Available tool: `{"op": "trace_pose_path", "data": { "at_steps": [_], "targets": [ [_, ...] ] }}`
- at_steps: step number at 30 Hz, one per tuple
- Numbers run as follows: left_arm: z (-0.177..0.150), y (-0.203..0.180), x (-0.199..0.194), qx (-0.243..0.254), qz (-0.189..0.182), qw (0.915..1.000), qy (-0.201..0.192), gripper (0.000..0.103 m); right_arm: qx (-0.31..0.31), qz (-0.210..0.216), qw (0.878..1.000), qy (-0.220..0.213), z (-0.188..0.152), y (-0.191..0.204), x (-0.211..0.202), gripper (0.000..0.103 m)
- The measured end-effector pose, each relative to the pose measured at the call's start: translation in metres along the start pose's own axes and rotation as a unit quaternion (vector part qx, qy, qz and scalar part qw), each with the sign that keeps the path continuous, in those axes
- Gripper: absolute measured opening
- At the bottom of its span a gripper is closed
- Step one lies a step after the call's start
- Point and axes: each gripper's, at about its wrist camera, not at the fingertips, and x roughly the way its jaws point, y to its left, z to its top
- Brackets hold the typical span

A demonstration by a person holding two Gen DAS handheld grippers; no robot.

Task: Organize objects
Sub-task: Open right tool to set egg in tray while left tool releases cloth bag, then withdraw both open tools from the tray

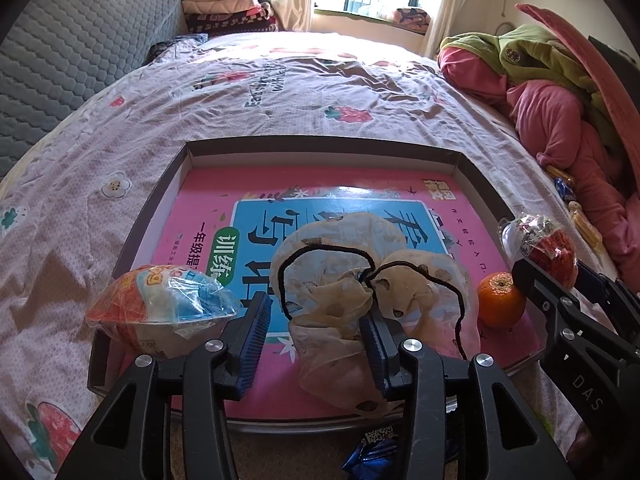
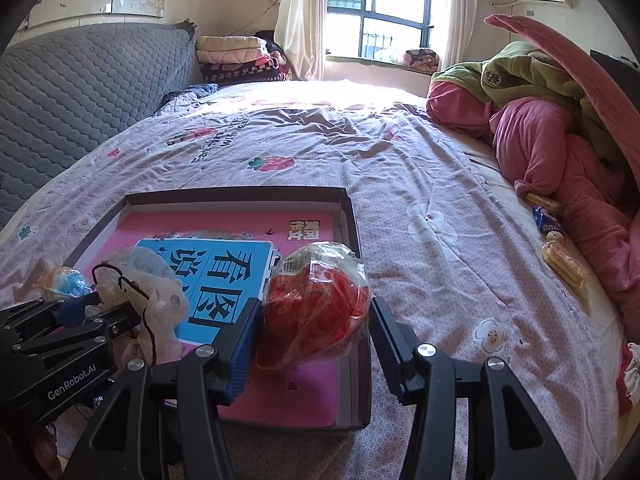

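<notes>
A shallow dark box (image 1: 320, 146) lies on the bed with a pink book (image 1: 208, 200) in it. On the book rests a crumpled beige cloth cap with black elastic (image 1: 332, 280). My left gripper (image 1: 314, 336) stands open around its near part; the cloth drapes against the right finger only. At the box's left edge sits an orange-and-blue wrapped package (image 1: 160, 312), and a tangerine (image 1: 500, 300) sits near the right. My right gripper (image 2: 314, 336) is shut on a red plastic-wrapped package (image 2: 316, 304) over the box's right side (image 2: 352, 220).
A blue foil wrapper (image 1: 372, 452) lies in front of the box. Biscuit packs (image 2: 564, 264) and a blue packet (image 2: 546, 218) lie beside the heaped pink and green bedding (image 2: 560, 140) on the right. A grey quilted headboard (image 2: 80, 92) stands left.
</notes>
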Motion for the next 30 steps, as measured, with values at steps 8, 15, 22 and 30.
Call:
{"op": "trace_pose_path", "data": {
  "at_steps": [8, 15, 22, 30],
  "targets": [
    [0.0, -0.002, -0.005, 0.004, -0.001, 1.0, -0.007, 0.054, 0.002, -0.004, 1.0, 0.001, 0.0, -0.001, 0.0, 0.061],
    [0.004, -0.003, -0.015, 0.001, -0.006, 0.9997, -0.025, 0.064, -0.001, -0.002, 1.0, 0.003, 0.0, 0.0, -0.003, 0.061],
    [0.005, -0.004, -0.019, 0.003, -0.005, 0.9995, -0.032, 0.069, 0.004, 0.001, 1.0, -0.003, 0.001, -0.003, -0.009, 0.063],
    [0.007, -0.004, -0.032, 0.004, -0.012, 0.9988, -0.048, 0.074, 0.005, 0.01, 1.0, -0.017, 0.004, -0.002, -0.02, 0.066]
  ]
}}
